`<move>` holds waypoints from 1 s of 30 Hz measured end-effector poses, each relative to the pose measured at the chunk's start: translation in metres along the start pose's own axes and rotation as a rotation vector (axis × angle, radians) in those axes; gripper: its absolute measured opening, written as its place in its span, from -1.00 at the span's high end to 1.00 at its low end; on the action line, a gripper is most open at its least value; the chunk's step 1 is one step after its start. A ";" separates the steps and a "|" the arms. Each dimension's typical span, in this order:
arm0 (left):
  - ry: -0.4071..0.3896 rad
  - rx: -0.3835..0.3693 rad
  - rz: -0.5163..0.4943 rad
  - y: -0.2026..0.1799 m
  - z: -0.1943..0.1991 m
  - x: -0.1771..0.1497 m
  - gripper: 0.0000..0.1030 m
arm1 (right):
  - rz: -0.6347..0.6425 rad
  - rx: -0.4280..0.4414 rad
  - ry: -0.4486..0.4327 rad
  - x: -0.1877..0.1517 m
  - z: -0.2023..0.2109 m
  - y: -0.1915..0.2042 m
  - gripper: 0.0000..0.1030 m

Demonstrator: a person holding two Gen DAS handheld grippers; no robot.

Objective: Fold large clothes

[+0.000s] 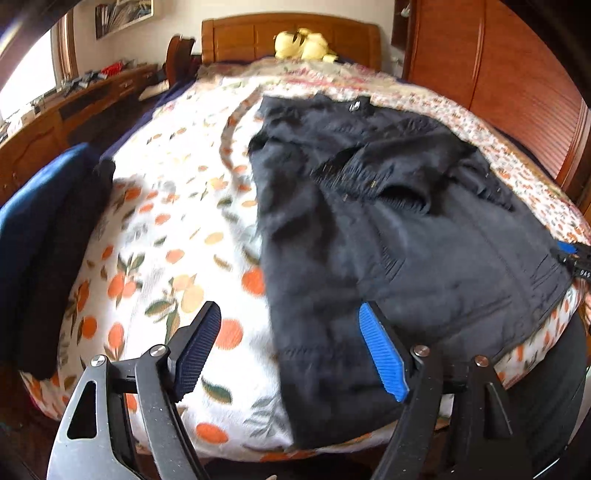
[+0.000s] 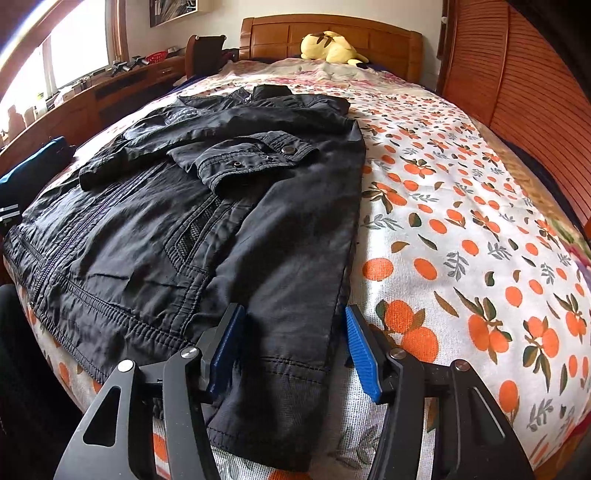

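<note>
Matt black woven jacket (image 2: pixel 207 206), printed cotton bedspread (image 2: pixel 461 229), glossy wooden headboard (image 2: pixel 332 33)

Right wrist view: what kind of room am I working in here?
Most likely a home bedroom: the black jacket lies on a bed with an orange-print cover, a wooden headboard behind it and a yellow plush toy beside it.

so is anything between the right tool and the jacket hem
Nothing visible. The open right tool already straddles the black jacket at its hem, with only bare fabric between the fingers. The yellow plush lies far off by the headboard.
</note>
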State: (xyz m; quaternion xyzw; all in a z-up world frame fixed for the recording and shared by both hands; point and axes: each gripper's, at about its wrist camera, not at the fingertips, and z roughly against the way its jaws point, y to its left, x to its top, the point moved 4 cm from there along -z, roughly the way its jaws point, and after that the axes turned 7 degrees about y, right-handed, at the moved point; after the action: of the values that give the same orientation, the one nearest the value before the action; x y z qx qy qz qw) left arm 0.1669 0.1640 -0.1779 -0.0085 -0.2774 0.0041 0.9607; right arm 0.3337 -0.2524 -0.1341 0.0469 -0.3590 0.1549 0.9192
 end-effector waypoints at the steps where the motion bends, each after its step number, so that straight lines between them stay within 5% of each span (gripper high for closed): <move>1: 0.012 0.001 0.006 0.002 -0.003 -0.003 -0.54 | -0.001 0.002 -0.001 0.000 0.000 0.000 -0.12; 6: 0.042 -0.014 0.032 0.009 -0.013 -0.008 -0.73 | -0.010 0.009 0.005 -0.001 -0.002 -0.002 -0.14; 20: 0.012 -0.027 0.015 0.007 -0.005 -0.011 -0.75 | -0.026 0.038 0.060 -0.001 0.006 -0.003 -0.18; 22: 0.000 -0.064 0.013 0.004 0.001 -0.015 -0.63 | -0.023 0.047 0.067 -0.003 0.011 -0.003 -0.18; 27: -0.021 -0.117 0.010 -0.003 0.013 -0.027 0.07 | 0.005 0.050 0.087 -0.015 0.022 0.001 -0.18; 30: -0.025 -0.124 0.024 -0.005 0.013 -0.032 0.09 | -0.004 0.073 0.100 -0.022 0.024 0.002 -0.18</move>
State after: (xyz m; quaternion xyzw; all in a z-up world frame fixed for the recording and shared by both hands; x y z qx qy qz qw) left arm 0.1331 0.1592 -0.1843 -0.0714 -0.2890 -0.0017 0.9547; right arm 0.3022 -0.2603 -0.1313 0.0733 -0.3066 0.1682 0.9340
